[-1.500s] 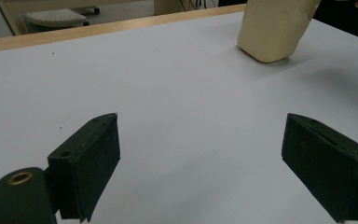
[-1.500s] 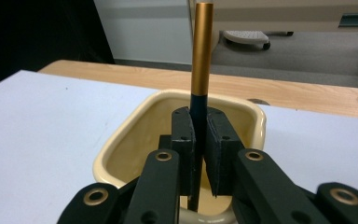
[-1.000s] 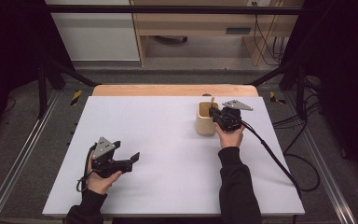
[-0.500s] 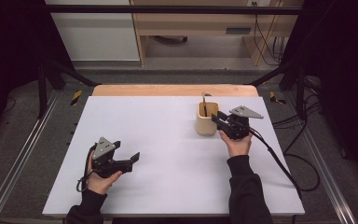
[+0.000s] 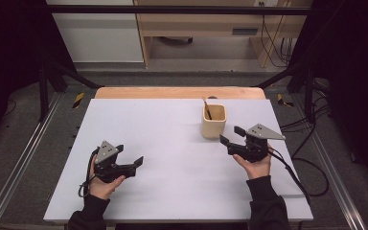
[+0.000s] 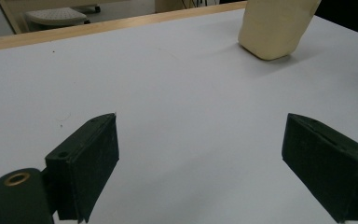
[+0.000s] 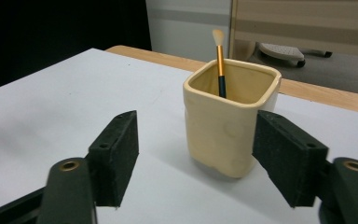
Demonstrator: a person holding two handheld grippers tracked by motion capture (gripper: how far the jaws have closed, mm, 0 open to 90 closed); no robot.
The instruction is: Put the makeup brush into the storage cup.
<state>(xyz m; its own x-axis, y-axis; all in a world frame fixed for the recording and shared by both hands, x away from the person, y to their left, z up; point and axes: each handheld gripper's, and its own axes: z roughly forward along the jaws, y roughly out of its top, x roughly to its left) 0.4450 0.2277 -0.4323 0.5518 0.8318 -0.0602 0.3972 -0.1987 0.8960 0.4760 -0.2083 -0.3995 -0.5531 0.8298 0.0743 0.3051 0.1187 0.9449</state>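
Note:
A cream square ceramic cup (image 5: pixel 213 121) (image 7: pixel 229 133) (image 6: pixel 276 25) stands upright on the white table (image 5: pixel 172 143), right of centre. A small brush (image 7: pixel 219 61) (image 5: pixel 207 109) with a gold and black handle and pale bristles leans inside it. My right gripper (image 5: pixel 232 136) (image 7: pixel 205 158) hovers open just right of the cup, jaws pointing at it with a gap between them and the cup. My left gripper (image 5: pixel 136 164) (image 6: pixel 200 163) rests open near the front left of the table, nothing between its jaws.
A wooden strip (image 5: pixel 179 93) runs along the table's far edge. Beyond it stand a pale wooden bench (image 5: pixel 196 28) and cables on the floor (image 5: pixel 273 33). Metal frame rails (image 5: pixel 24 158) flank the table on both sides. A black cable (image 5: pixel 294 175) trails from my right gripper.
My right gripper has drawn back from the cup toward the front right, open and empty. The brush stays standing in the cup. The left gripper has not moved.

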